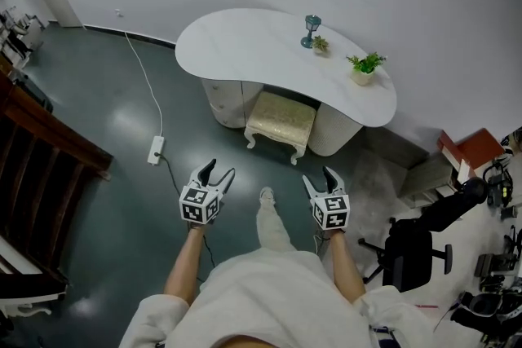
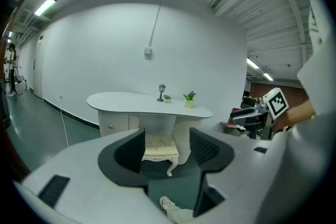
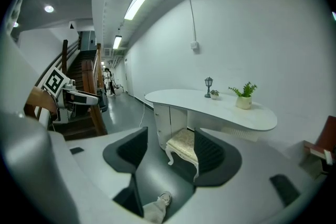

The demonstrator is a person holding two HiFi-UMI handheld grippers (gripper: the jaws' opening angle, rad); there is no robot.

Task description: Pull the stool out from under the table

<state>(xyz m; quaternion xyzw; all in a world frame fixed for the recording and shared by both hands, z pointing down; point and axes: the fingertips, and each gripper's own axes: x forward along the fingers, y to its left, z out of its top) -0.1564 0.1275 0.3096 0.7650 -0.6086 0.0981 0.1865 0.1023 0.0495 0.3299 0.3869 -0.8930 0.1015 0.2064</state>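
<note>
head view: the stool point(image 1: 280, 120) stands at 12 o'clock from the person, its back half tucked under the front edge of the white table point(image 1: 245, 45), its front legs out on the floor. the left gripper point(image 1: 218, 169) and the right gripper point(image 1: 319, 175) are held side by side well short of it, both empty. a power strip point(image 1: 155, 149) with its cable lies on the floor at about 10 o'clock from the left gripper. left gripper view: the jaws stand spread with nothing in them (the stool only shows far off through the gap). right gripper view: the same, jaws apart, the stool framed between them at a distance, with the person's shoe point(image 3: 164, 198) low at 6 o'clock. likely risks: a grip on the soft seat edge could slip, a one-sided pull could swing or tip the stool on its curved legs, and a high reach could knock the tabletop and upset the plant point(image 1: 364, 65).
</note>
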